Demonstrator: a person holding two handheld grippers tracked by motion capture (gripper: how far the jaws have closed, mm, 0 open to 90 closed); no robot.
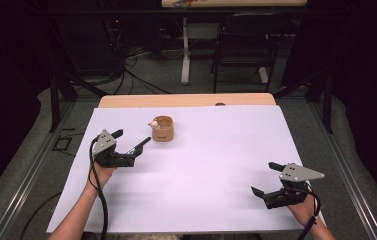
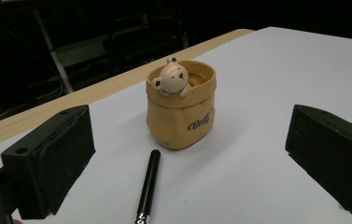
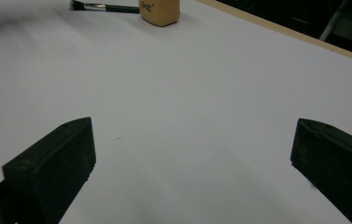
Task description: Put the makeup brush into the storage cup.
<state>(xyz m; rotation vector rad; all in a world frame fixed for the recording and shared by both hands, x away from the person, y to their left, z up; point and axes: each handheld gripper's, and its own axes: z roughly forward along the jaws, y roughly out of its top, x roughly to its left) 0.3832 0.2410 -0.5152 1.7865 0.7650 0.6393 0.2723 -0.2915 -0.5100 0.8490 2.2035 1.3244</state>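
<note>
Tan bear pot (image 1: pixel 162 128) sits upper-middle of the white table (image 1: pixel 216 150), with a black brush (image 2: pixel 147 188) lying just in front of it. Left gripper (image 1: pixel 132 142), left of center, and right gripper (image 1: pixel 267 178), lower right, both gape wide, holding nothing.

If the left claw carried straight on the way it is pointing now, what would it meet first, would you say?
Most likely the black brush handle lying on the white sheet between its open jaws, then the tan bear pot just beyond; depth is hard to judge, so the left claw might pass above the handle.
</note>
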